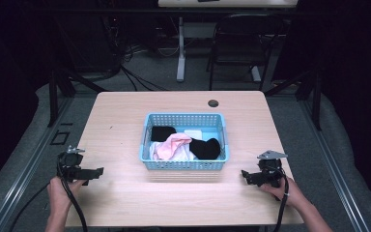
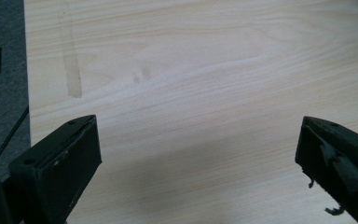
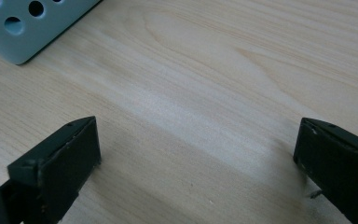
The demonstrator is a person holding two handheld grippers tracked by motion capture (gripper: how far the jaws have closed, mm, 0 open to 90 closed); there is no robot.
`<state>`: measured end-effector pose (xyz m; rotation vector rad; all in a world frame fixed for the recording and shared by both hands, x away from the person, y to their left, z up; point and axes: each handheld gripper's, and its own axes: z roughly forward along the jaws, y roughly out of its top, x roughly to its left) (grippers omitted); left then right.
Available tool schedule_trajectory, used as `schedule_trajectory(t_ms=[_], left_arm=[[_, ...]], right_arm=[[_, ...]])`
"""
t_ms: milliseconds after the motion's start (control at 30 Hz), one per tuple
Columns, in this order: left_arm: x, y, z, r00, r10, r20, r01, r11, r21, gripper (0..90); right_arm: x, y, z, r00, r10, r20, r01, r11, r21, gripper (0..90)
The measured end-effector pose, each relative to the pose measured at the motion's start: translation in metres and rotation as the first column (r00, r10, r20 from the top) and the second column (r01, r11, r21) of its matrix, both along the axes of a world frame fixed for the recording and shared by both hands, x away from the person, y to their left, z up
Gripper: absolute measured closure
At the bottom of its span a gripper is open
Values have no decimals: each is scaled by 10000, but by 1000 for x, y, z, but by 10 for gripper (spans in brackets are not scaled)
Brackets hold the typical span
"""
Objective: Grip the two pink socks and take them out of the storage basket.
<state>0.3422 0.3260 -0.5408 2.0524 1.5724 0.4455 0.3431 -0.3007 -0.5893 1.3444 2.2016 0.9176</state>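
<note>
Both grippers rest low over the light wooden table (image 1: 125, 121), one at each near corner, and nothing is between their jaws. In the high view the left gripper (image 1: 95, 172) is held by the person's left hand (image 1: 60, 191) near the left edge, and its jaws point toward the middle of the table. In the left gripper view, the left gripper (image 2: 198, 154) has its two black jaws spread wide, with only bare wood grain between them; a faint long stain (image 2: 72, 65) is on the wood close to the table edge, and grey floor (image 2: 2, 70) shows beyond that edge.

On the other side, the right gripper (image 1: 245, 176) is held by the right hand (image 1: 290, 191), and its jaws point inward to the left. In the right gripper view, the right gripper (image 3: 196, 151) is also wide open over empty wood, and a corner of the blue basket (image 3: 32, 28) with round holes shows at the upper left, apart from the jaws.

At the middle of the table stands the blue basket (image 1: 183, 165), between the two grippers and apart from both. Inside it lie a pink cloth (image 1: 171, 145), black cloths (image 1: 205, 149) and a small white piece (image 1: 193, 134). A black chair (image 1: 241, 43) stands behind the table.
</note>
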Motion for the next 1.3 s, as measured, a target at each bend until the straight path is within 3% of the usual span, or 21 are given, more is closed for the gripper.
schedule_trajectory(t_ms=[367, 700, 933, 1133, 1300], left_arm=[[7, -15, 24, 9979, -647, -82, 645, 9977, -198, 4], [18, -29, 50, 9909, -1319, -286, 1296, 9891, -700, 3], [27, -39, 68, 9854, -1688, -203, 1673, 9840, -613, 3], [42, -62, 89, 9735, -2278, -196, 2270, 9732, -367, 3], [53, -73, 96, 9648, -2617, -263, 2604, 9645, -437, 2]], right_arm=[[0, 0, 0, 10000, -9, 0, 9, 10000, -8, 0], [0, 0, 0, 10000, -6, -2, 6, 10000, -5, 0], [0, 0, 0, 10000, -14, -1, 14, 10000, -7, 0], [0, 0, 0, 10000, -14, -2, 14, 10000, -11, 0], [0, 0, 0, 10000, -7, -1, 7, 10000, 1, 0]])
